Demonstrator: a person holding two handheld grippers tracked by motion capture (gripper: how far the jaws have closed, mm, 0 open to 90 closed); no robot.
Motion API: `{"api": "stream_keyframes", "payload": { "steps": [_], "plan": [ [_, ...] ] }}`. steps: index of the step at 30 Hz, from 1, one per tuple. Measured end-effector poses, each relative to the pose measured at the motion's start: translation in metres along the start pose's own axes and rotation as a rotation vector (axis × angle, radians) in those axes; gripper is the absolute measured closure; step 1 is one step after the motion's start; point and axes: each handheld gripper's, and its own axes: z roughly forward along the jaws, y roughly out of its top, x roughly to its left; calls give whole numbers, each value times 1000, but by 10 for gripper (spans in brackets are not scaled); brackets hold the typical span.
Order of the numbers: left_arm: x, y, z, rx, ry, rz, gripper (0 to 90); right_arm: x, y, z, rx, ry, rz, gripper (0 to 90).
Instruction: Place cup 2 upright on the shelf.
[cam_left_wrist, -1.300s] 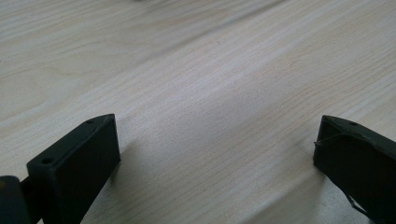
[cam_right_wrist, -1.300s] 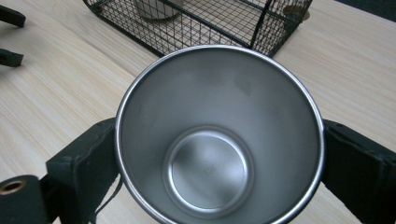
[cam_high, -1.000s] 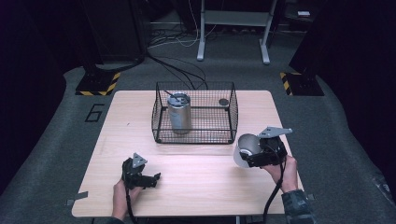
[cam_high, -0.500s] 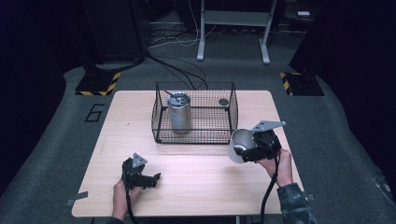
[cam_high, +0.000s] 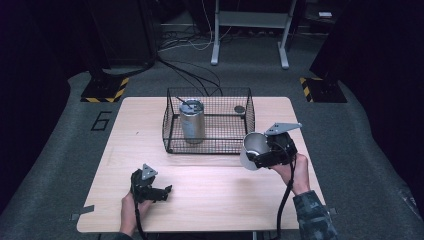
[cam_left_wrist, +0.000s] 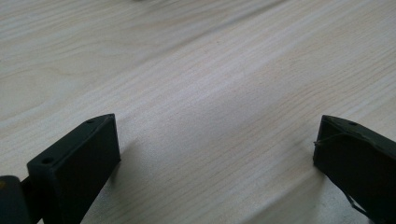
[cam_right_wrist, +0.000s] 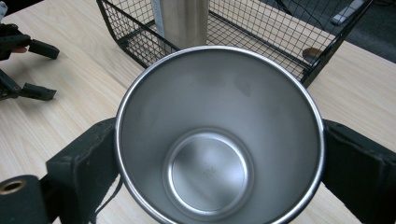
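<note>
Steel cup (cam_right_wrist: 219, 140) clamped between right tool (cam_right_wrist: 219, 154) jaws, beside wire basket (cam_high: 210, 145)

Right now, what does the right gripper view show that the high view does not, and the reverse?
Right gripper view alone: the steel cup's empty, shiny inside and flat bottom, with a black jaw pressed against each side. High view alone: the whole table, the person's hand behind the right gripper, and the dark floor. Both: the wire basket with the metal canister inside, and the open left gripper.
</note>
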Motion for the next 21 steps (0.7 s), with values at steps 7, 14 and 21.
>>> {"api": "stream_keyframes", "payload": {
  "steps": [7,14,21],
  "plan": [
    [0,0,0,0,1,3,3,1,10,1,-1,6,-19,56],
    [0,0,0,1,1,3,4,4,23,6,1,24,-37,56],
    [0,0,0,6,1,11,4,8,37,9,-8,36,-65,56]
  ]
}}
